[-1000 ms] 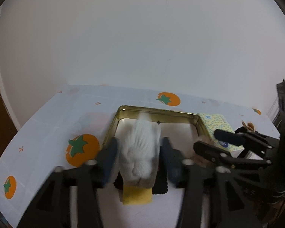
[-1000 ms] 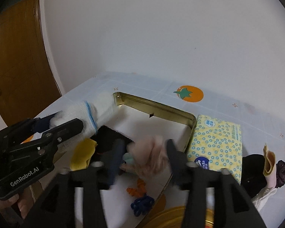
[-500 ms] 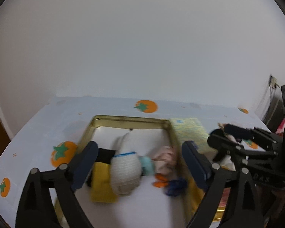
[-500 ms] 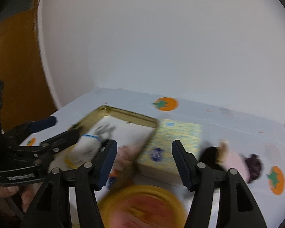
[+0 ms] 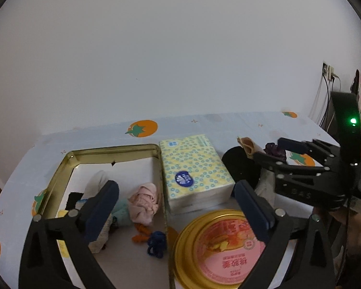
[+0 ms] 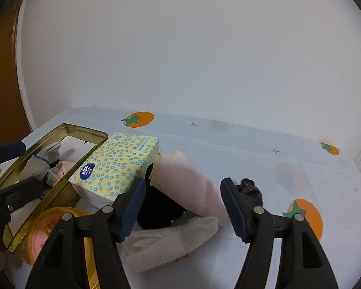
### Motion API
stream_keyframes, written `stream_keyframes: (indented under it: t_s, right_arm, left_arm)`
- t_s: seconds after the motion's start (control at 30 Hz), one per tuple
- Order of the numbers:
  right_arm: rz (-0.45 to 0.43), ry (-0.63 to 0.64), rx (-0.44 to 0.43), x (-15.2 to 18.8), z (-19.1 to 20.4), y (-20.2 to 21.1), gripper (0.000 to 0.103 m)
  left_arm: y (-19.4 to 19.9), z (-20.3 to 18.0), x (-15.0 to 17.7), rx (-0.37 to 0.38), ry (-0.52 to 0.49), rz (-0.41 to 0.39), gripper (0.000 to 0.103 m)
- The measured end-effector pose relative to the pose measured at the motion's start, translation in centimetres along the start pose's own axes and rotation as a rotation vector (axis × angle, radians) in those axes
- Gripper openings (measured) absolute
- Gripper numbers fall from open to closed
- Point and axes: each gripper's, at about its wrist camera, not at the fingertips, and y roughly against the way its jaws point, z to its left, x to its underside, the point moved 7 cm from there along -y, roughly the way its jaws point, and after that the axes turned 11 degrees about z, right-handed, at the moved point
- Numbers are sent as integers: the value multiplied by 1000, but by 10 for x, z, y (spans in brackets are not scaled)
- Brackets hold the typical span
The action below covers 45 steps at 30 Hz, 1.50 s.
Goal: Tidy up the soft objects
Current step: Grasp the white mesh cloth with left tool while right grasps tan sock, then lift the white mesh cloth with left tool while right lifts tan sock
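Observation:
A gold metal tin [image 5: 115,149] holds a white glove [image 5: 97,185], a pink cloth ball [image 5: 145,202], a teal piece, orange and blue yarn bits [image 5: 156,242]. My left gripper [image 5: 178,207] is open and empty above the tin's right side. My right gripper [image 6: 183,204] is open and empty over a pile on the table: a pink cloth [image 6: 187,183], a black cloth [image 6: 156,207], a white glove [image 6: 170,240] and a dark purple scrunchie [image 6: 251,190]. The right gripper also shows in the left wrist view [image 5: 276,151].
A yellow tissue pack [image 5: 195,171] lies between the tin and the pile, also in the right wrist view [image 6: 118,166]. The round gold lid [image 5: 219,245] with a pink label lies in front. The table has a persimmon-print cloth [image 6: 276,149]; a wall behind.
My left gripper let go of the white glove into the tin and opened. My right gripper let go of the pink cloth ball, opened and swung right over the pile.

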Motion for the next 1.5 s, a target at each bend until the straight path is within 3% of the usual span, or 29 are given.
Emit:
stream_keyframes:
  t_s: [0.3,0.33,0.37,0.4,0.47,0.7,0.83,0.9,1.0,1.23,1.37,1.47,1.5]
  right_arm:
    - [39,10,-7,-6,9,-26,64]
    - [41,-1,-9,-5,7,-27,38]
    - [53,-5,-19,-4,6,-29,25]
    - [58,-9,-24,-2,5,-30,17]
    - [20,-11,-35,-1,5,-21,10]
    - [-224,-97,-88,-3,-16,39,9]
    - [-336,-137,-51,0,-34,69,9]
    - [-377,-166,-33,5,-46,79,9]
    - [-382,-204,-11,13,-62,82,9]
    - [-366,-301,38,24,-97,82,9]
    - [-370,-294,69,27,-100,85,9]
    - [-370,-284,80,28,-99,86,9]
    - [-365,-285,77,28,-101,84,9]
  left_arm:
    - [5,-9,-2,-13,-26,-1,99]
    - [5,-10,-2,-12,-28,0,99]
    - [5,-12,-2,-11,-31,1,99]
    - [4,-13,-2,-8,-33,2,99]
    - [5,-17,-3,2,-41,4,99]
    - [6,-48,-6,12,-107,-3,99]
    - [0,-76,-7,22,-175,12,98]
    - [-9,-91,-7,20,-211,34,93]
    - [-23,-109,-5,25,-247,88,80]
    - [-52,-147,10,24,-330,228,78]
    - [-67,-153,15,1,-334,287,61]
    - [-81,-158,21,-27,-342,338,58]
    - [-84,-160,23,-28,-344,352,44]
